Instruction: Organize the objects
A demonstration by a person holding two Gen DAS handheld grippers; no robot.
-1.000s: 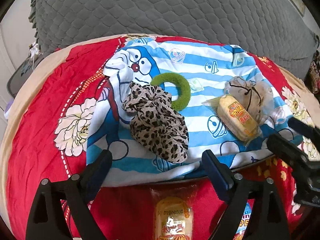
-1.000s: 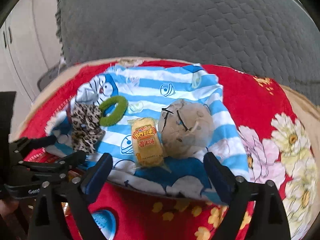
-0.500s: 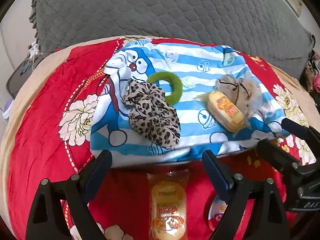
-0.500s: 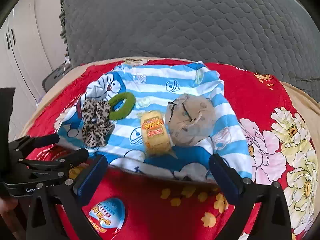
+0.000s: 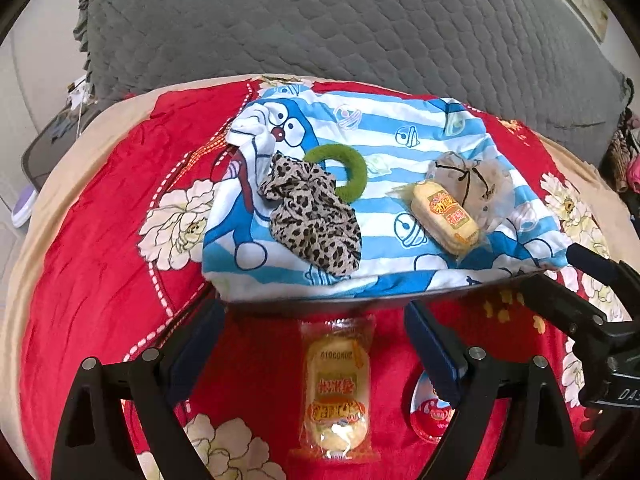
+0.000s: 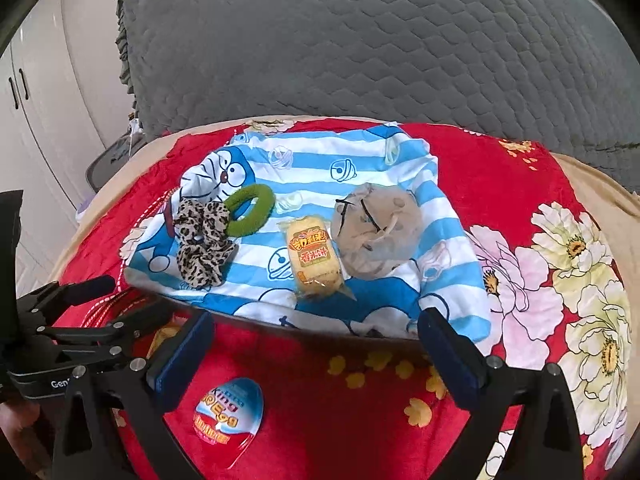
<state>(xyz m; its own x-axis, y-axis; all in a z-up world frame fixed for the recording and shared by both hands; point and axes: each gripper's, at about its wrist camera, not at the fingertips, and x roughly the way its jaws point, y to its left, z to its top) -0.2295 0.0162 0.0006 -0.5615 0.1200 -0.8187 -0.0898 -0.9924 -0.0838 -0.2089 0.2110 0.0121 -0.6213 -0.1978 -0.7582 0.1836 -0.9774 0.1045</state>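
Observation:
A tray under a blue striped cartoon cloth (image 5: 400, 132) (image 6: 360, 152) holds a leopard scrunchie (image 5: 312, 216) (image 6: 202, 240), a green hair ring (image 5: 352, 172) (image 6: 256, 210), a wrapped yellow cake (image 5: 444, 210) (image 6: 314, 256) and a beige drawstring pouch (image 5: 480, 178) (image 6: 376, 232). In front of the tray a second wrapped cake (image 5: 336, 392) and a chocolate egg (image 6: 228, 412) (image 5: 430, 412) lie on the red blanket. My left gripper (image 5: 314, 352) is open, with this cake between its fingers. My right gripper (image 6: 316, 360) is open and empty above the egg.
A red flowered blanket (image 5: 88, 272) (image 6: 520, 208) covers the surface. A grey quilted cushion (image 5: 320, 20) (image 6: 380, 40) stands behind. White cupboard doors (image 6: 32, 120) are at the left. Each gripper shows at the edge of the other's view.
Both grippers have pulled back from the tray. The front cake and the chocolate egg have come fully into view on the blanket.

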